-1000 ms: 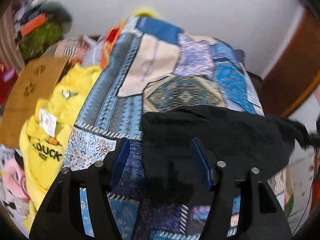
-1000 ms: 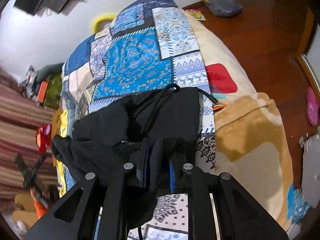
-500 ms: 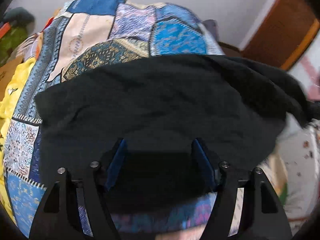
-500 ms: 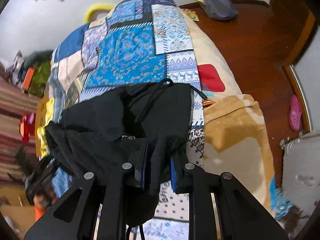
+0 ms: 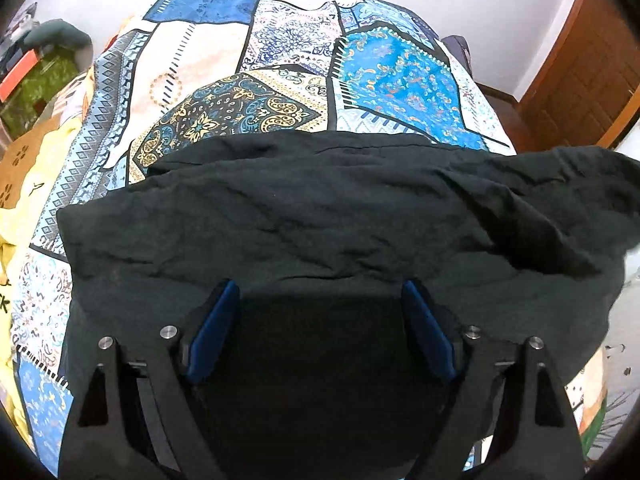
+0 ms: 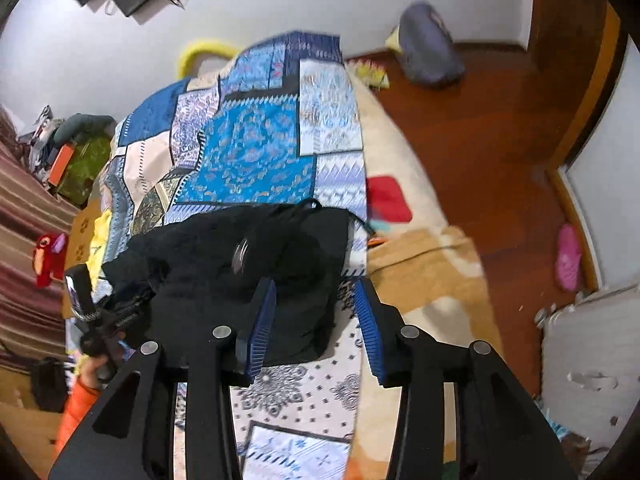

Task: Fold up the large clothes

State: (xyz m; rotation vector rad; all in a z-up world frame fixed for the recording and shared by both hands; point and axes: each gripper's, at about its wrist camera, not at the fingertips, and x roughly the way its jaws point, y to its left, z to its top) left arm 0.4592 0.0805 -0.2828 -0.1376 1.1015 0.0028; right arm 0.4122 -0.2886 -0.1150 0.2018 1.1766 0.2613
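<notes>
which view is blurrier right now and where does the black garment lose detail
Right wrist view: motion blur smears the patchwork quilt and pink slipper. Left wrist view: sharper, but the black garment goes near featureless in shadow between the left gripper's fingers; fisheye bends both, corners vignetted.

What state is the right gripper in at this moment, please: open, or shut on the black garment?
Open. The right gripper has blue pads spread apart, the patterned bedspread visible between them; the black garment lies released.
</notes>
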